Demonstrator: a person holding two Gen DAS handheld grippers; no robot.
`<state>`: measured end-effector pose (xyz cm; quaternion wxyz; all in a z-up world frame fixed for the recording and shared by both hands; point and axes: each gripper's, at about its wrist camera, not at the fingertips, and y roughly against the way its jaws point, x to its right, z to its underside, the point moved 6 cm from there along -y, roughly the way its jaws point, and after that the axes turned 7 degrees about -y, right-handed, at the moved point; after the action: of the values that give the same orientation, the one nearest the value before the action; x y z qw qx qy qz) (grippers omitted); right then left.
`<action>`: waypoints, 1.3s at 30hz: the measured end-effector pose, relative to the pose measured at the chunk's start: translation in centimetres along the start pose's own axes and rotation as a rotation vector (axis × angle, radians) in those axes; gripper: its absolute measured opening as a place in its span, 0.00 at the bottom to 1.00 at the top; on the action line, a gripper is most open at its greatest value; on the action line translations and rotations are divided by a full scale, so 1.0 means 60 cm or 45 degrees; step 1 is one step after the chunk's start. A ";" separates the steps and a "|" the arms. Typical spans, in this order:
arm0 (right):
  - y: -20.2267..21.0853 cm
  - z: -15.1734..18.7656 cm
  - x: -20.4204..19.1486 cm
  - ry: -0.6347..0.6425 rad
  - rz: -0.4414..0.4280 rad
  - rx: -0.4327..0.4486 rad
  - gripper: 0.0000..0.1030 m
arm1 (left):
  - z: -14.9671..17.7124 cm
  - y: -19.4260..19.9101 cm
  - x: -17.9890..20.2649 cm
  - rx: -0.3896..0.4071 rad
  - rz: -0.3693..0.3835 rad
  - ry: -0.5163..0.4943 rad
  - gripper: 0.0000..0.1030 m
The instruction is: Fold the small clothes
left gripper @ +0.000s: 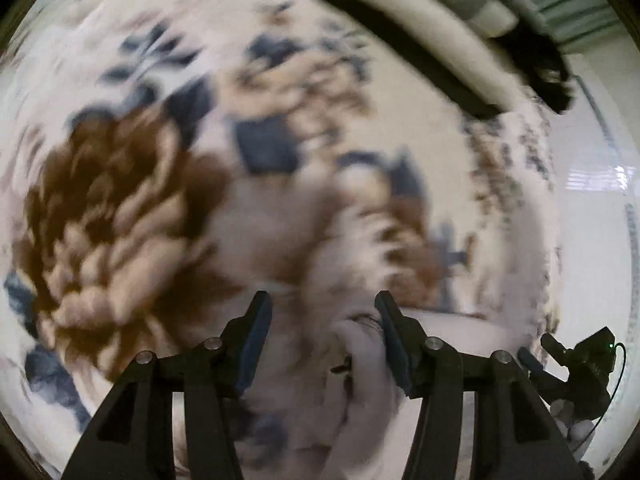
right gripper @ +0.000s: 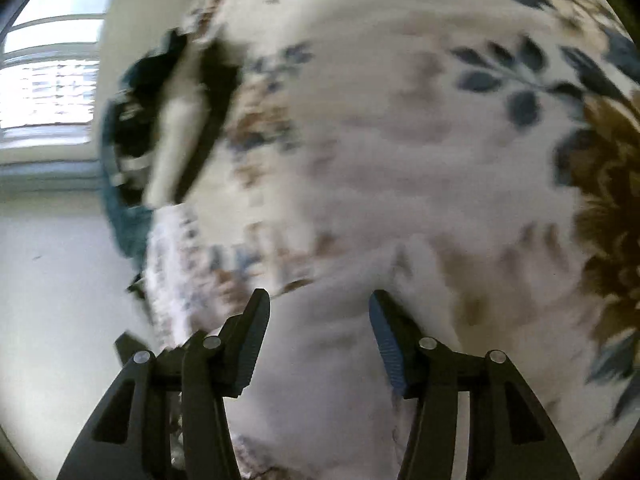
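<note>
A pale lilac small garment [left gripper: 360, 364] lies bunched on the floral bedspread [left gripper: 120, 208], between and below the fingers of my left gripper [left gripper: 322, 312], which is open. In the right wrist view the same pale garment [right gripper: 320, 344] spreads between the fingers of my right gripper [right gripper: 318, 312], also open. Both views are motion-blurred, so I cannot tell whether the pads touch the cloth. The right gripper [left gripper: 576, 364] also shows at the left wrist view's lower right.
A black and white pile of clothes [left gripper: 440, 36] lies at the bed's far edge; it also shows in the right wrist view [right gripper: 176, 120] with a teal item [right gripper: 124, 224]. The bed edge drops to a white floor [right gripper: 60, 300]. A window [right gripper: 48, 92] is beyond.
</note>
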<state>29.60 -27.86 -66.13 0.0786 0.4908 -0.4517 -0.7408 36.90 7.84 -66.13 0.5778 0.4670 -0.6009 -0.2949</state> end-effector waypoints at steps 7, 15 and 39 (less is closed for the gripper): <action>0.010 -0.011 0.013 0.044 0.128 0.059 0.41 | 0.000 0.085 0.007 0.144 0.058 0.057 0.49; 0.039 -0.002 0.028 0.153 0.371 0.040 0.59 | 0.008 0.036 0.010 0.009 -0.208 -0.142 0.52; -0.056 0.052 0.041 -0.019 -0.085 -0.412 0.18 | 0.061 0.050 0.038 -0.129 0.468 0.002 0.15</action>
<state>26.97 -25.43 -69.87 0.1286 0.4811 -0.3105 -0.8097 32.92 6.26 -63.08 0.6451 0.3198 -0.6601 -0.2141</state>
